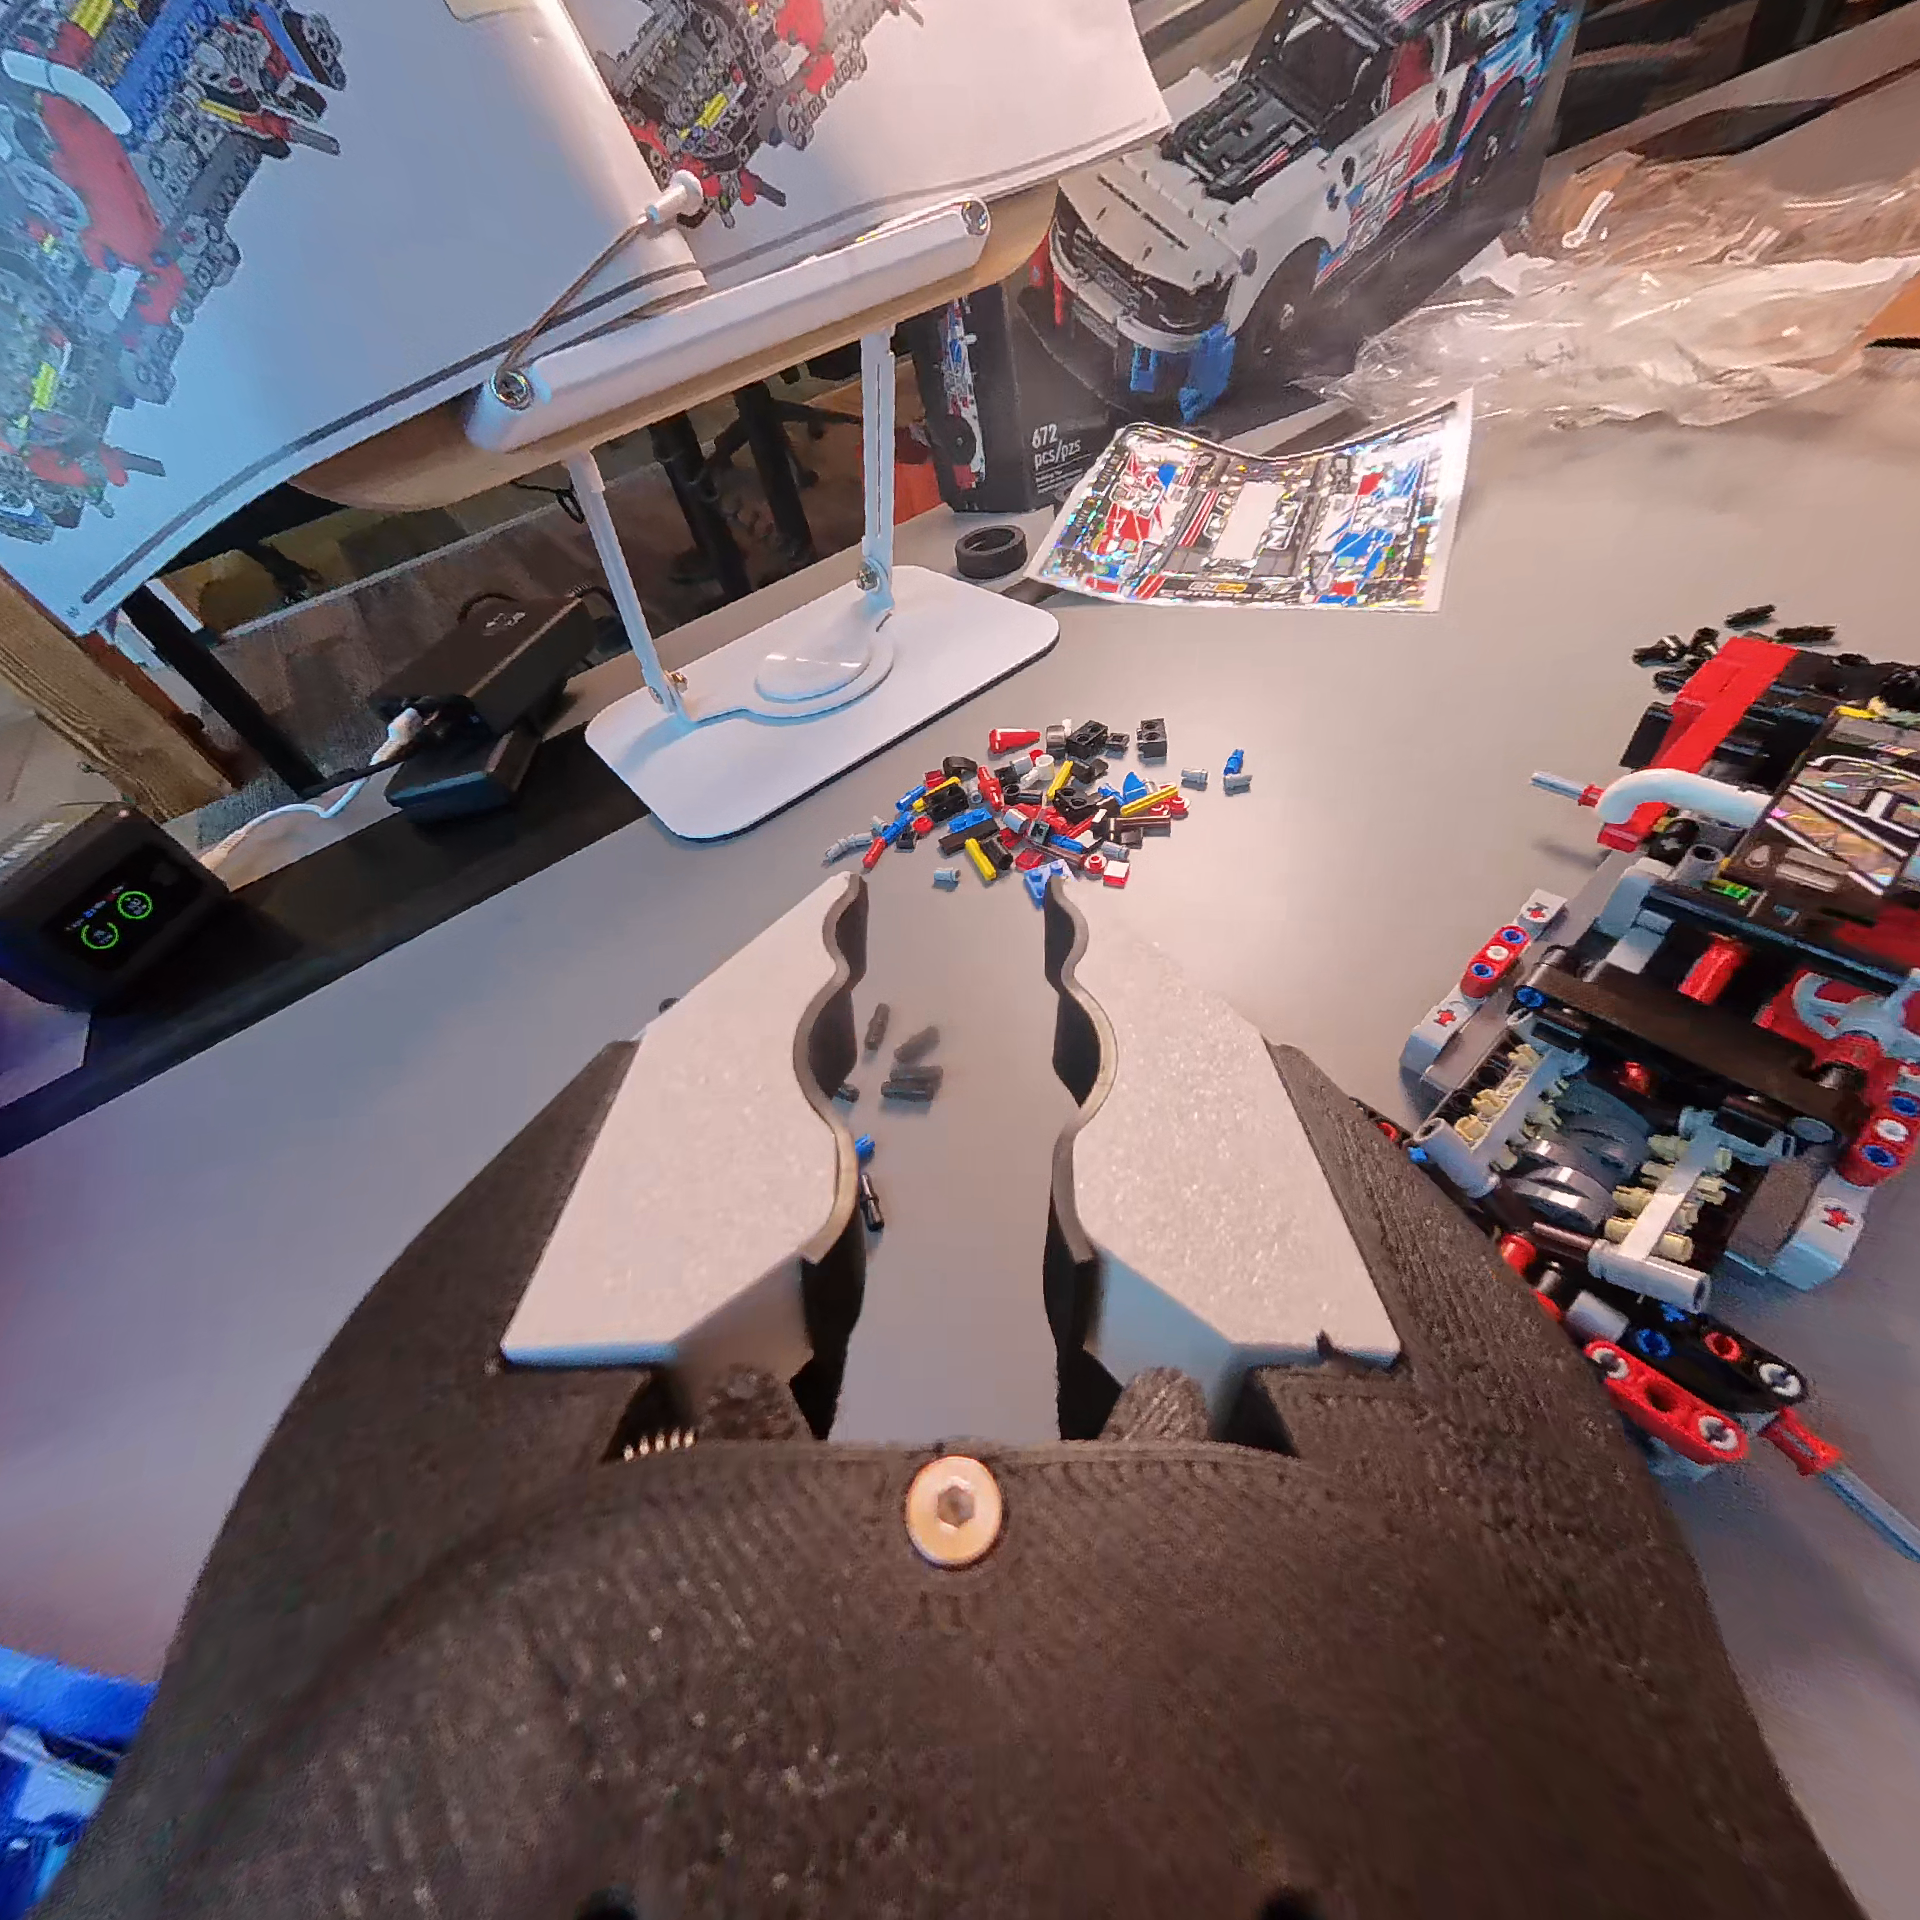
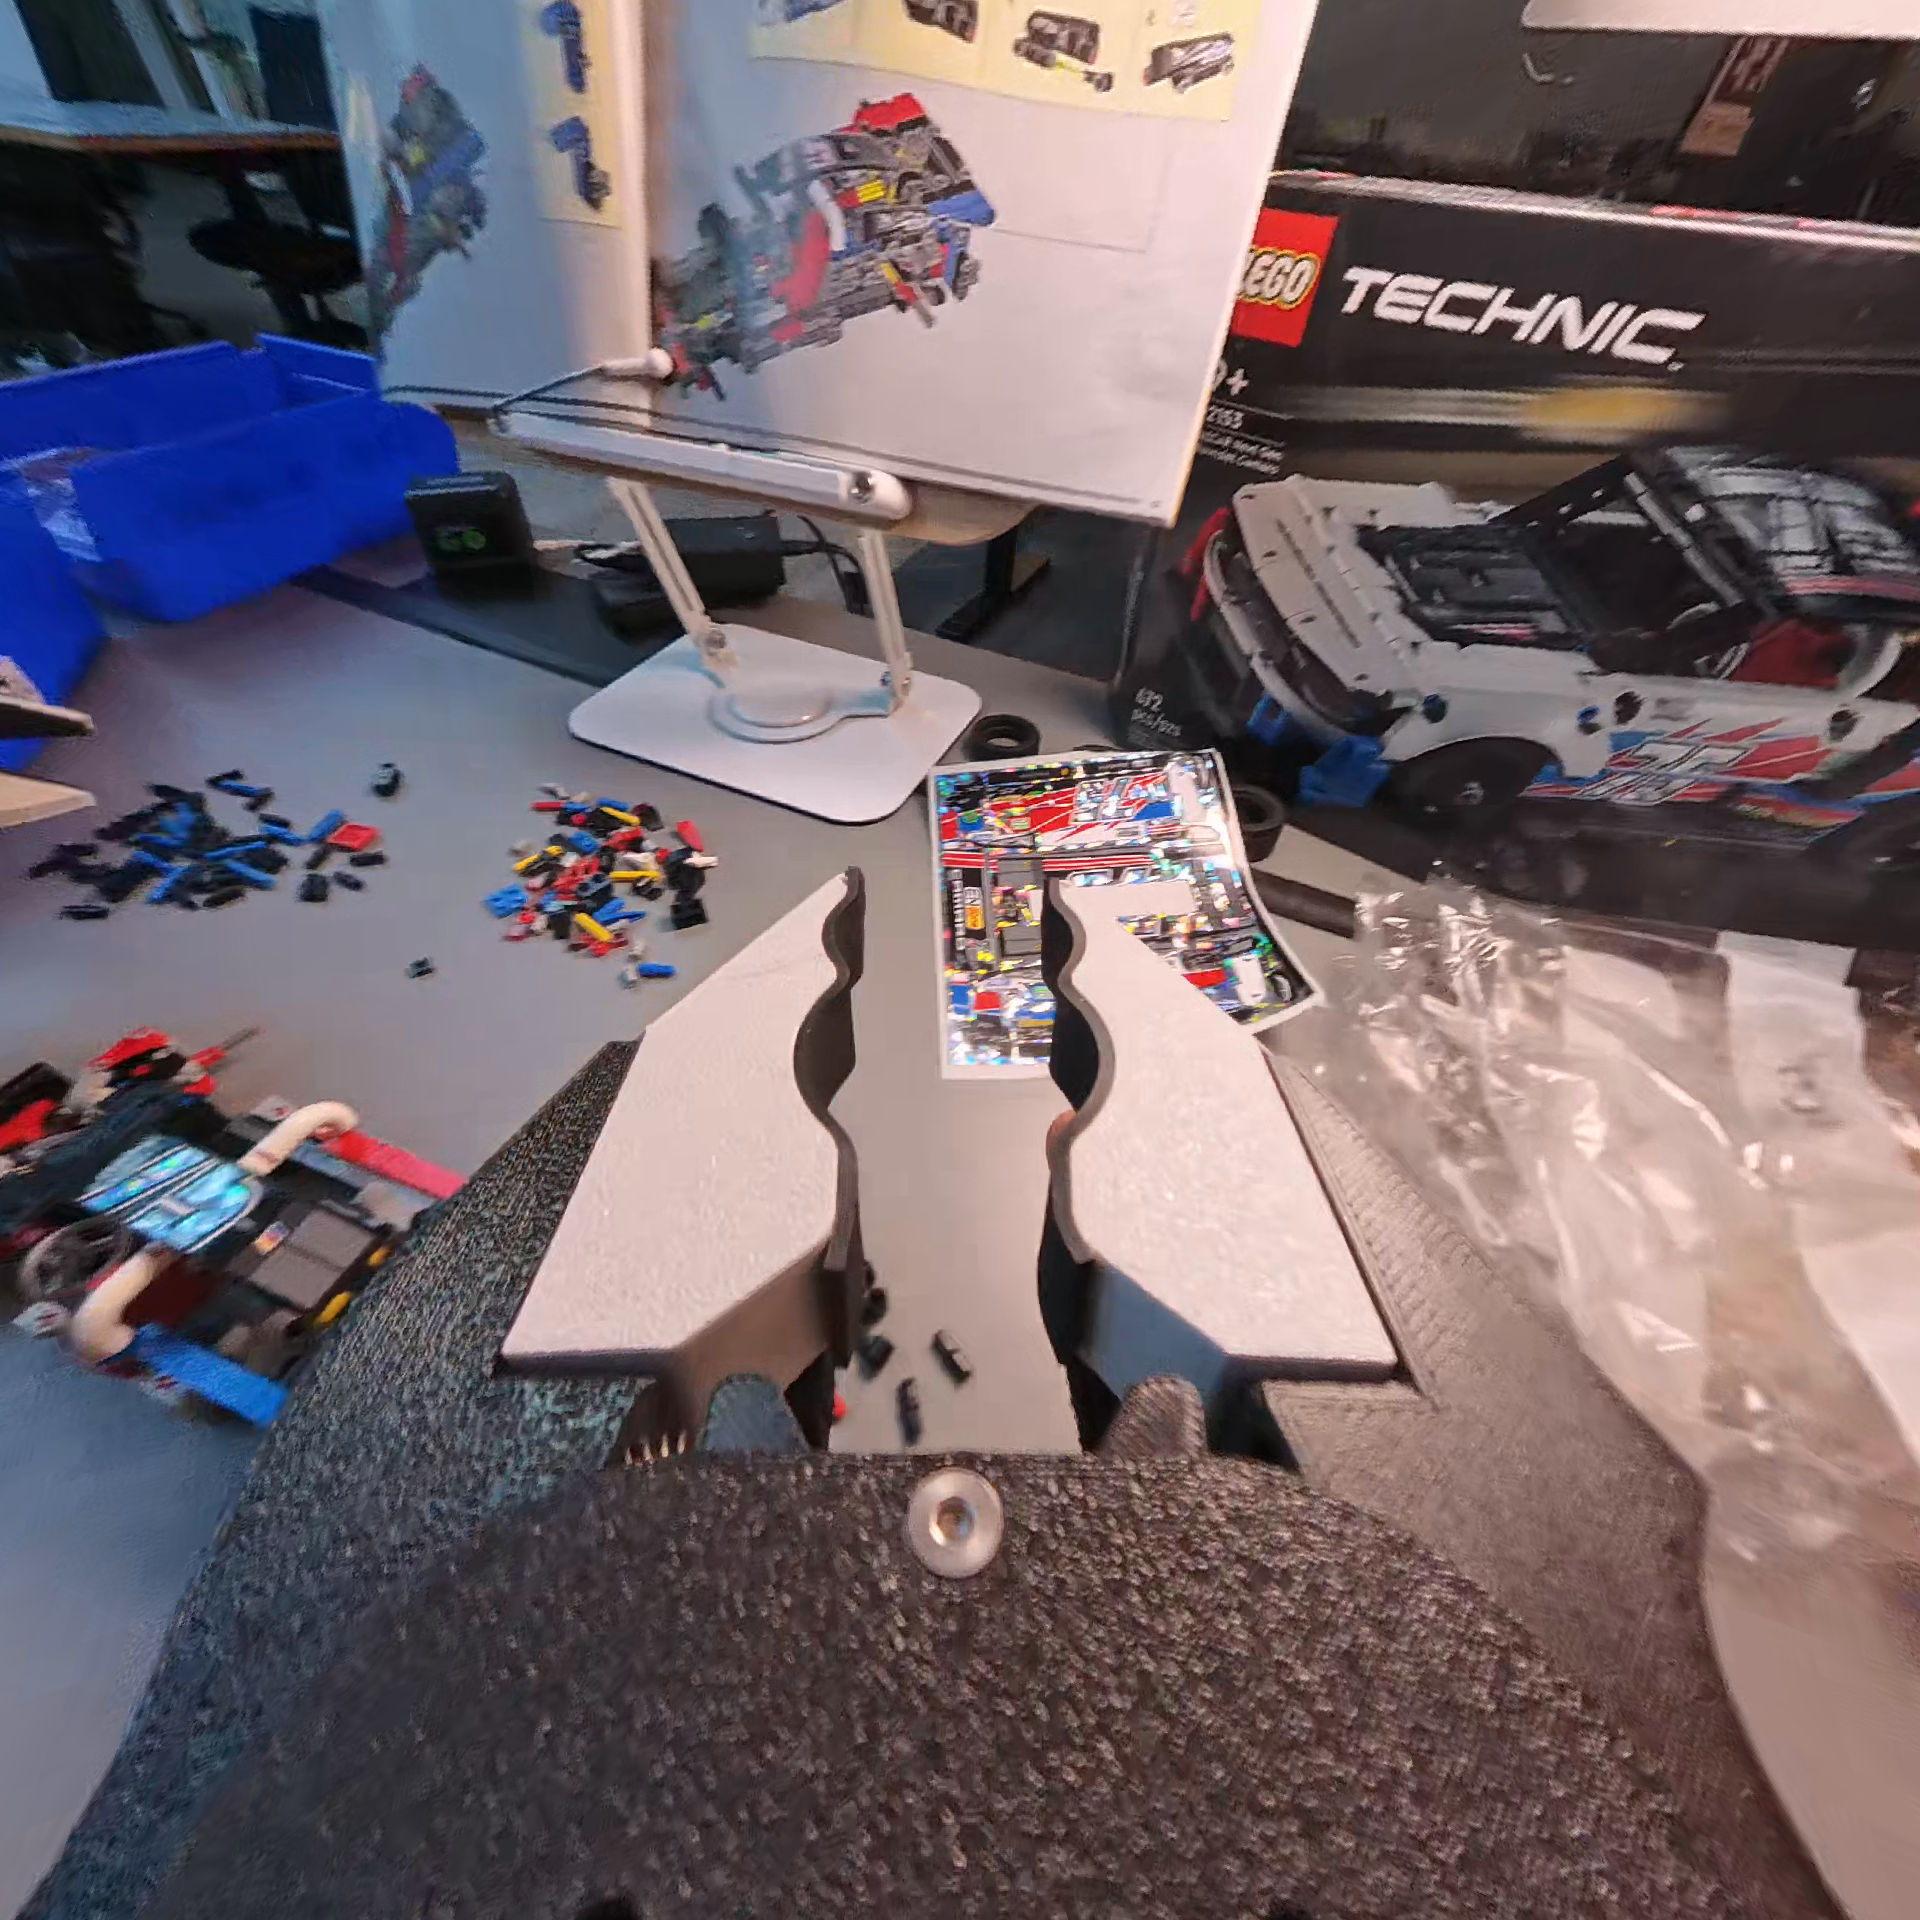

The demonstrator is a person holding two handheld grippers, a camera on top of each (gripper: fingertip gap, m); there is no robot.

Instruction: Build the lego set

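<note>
I have the left tool hanging over the grey bench with its jaws parted by a moderate gap and nothing between them. Just ahead of its tips lies the mixed pile of small bricks, red, blue, yellow and black. A few dark pins rest on the bench in the gap between its fingers. To the right of this tool sits the half-built car, red, black and grey, flat on the bench. Farther ahead and left stands the white stand that carries the open instruction booklet. Ahead and right lie the sticker sheet and a loose black tyre, with the set's box behind them.

My right tool is empty too, jaws likewise moderately apart. Its tips hover over the near edge of the sticker sheet. To its left I see the mixed pile, and farther left a second pile of mostly black and blue pieces. The car lies low on the left. Crumpled clear plastic bags spread out to the right of this tool, the box stands ahead on the right, and blue bins stand at the far left.
</note>
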